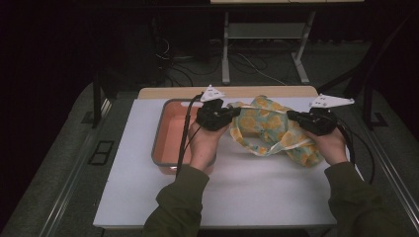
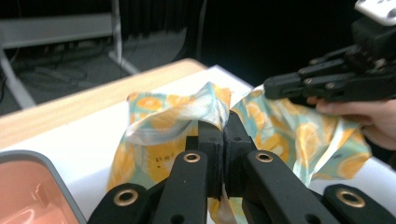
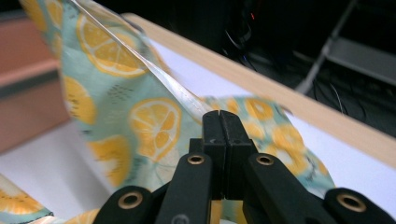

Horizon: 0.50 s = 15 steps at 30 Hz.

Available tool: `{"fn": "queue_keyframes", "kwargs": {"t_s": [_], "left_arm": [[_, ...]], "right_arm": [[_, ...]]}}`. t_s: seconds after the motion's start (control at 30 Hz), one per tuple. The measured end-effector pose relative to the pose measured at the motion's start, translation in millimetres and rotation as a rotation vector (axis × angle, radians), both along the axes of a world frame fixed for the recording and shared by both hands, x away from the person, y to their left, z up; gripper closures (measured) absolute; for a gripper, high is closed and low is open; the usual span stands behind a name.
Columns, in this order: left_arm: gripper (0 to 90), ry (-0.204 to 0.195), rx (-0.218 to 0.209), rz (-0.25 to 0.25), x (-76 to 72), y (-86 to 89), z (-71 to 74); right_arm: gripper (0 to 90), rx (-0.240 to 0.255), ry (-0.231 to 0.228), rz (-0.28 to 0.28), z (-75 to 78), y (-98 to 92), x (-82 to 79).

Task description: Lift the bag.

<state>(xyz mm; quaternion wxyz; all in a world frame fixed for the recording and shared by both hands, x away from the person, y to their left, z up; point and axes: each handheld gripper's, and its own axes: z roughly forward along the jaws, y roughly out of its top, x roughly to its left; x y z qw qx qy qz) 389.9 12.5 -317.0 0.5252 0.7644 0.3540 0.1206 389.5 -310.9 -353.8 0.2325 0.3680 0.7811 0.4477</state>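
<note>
Lemon-print cloth (image 1: 269, 131): pinched by my left gripper (image 2: 223, 122) and right gripper (image 3: 221, 122), both clamped; risk: thin hem slipping out under tension.

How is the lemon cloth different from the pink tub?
The lemon cloth is soft, crumpled and patterned with orange-yellow slices on green; the pink tub is stiff, plain and grey-rimmed. The cloth is pinched by the left gripper and the right gripper; the tub sits untouched on the white board. Both lie on that same board.
</note>
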Motion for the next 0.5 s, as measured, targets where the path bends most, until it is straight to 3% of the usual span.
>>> {"fn": "queue_keyframes", "kwargs": {"t_s": [0.17,0.27,0.33,0.5], "left_arm": [[88.0,0.074,0.058,0.025,32.6,-14.6,-11.7],[87.8,0.098,0.116,0.042,47.4,-24.1,-15.4],[87.7,0.104,0.142,0.052,54.9,-29.1,-17.9],[83.3,0.121,0.153,0.066,62.2,-34.4,-25.9]], "right_arm": [[89.8,-0.011,0.065,-0.054,-19.5,-4.7,23.6],[89.8,-0.013,0.098,-0.082,-29.5,-7.4,34.7],[89.8,-0.014,0.119,-0.097,-35.5,-8.2,41.1],[89.7,-0.016,0.148,-0.115,-45.4,-9.9,49.3]]}}
